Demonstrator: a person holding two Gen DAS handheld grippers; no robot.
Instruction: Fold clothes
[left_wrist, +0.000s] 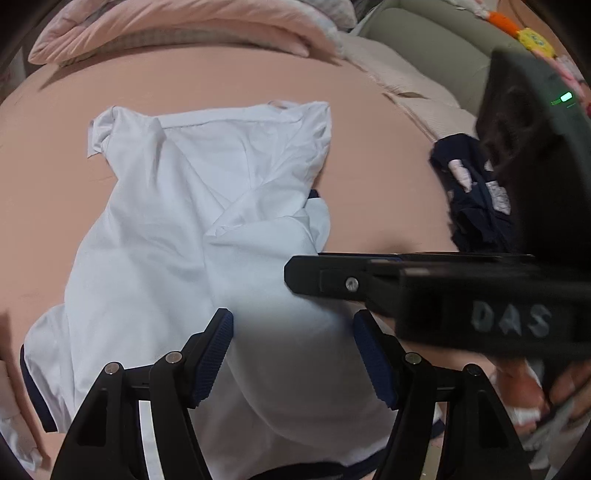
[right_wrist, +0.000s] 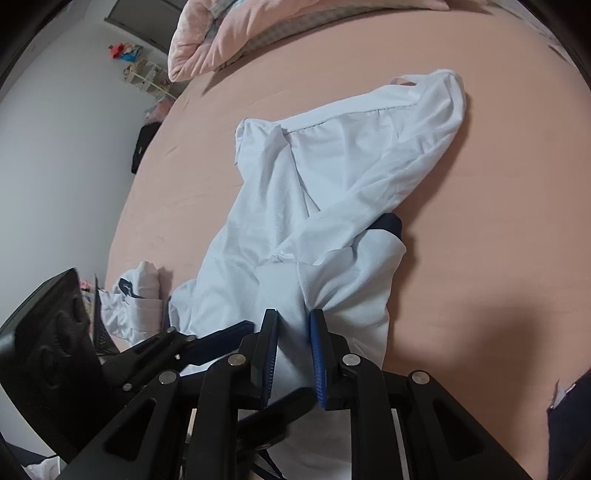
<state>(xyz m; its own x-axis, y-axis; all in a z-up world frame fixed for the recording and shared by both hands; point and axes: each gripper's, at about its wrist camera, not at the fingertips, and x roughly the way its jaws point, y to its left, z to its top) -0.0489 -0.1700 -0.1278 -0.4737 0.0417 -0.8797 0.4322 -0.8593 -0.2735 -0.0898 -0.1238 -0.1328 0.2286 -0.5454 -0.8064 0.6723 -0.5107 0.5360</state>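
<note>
Pink sheeting covers the bed (left_wrist: 229, 81), which fills both views, with a folded pink quilt (left_wrist: 177, 29) heaped at its far edge. On the sheet lies the white shirt (left_wrist: 177, 206), partly folded; its long axis runs from the near edge of the bed away toward the quilt, a stitched seam lying across its far end and navy trim showing on the sleeve cuffs. One side has been turned in over the middle. A crumpled dark navy garment (left_wrist: 476, 199) sits well apart on the right of the left wrist view, and a small white bundle (right_wrist: 140, 291) lies just beside the shirt's near left corner in the right wrist view.

The right gripper (right_wrist: 293, 354) has its blue pads pinched nearly together on a gathered fold of the shirt's near end. Its black body carries raised letters reading "DAS". The left gripper (left_wrist: 293, 360) hangs over the shirt's near end with jaws parted wide, fabric beneath them but nothing clamped.
</note>
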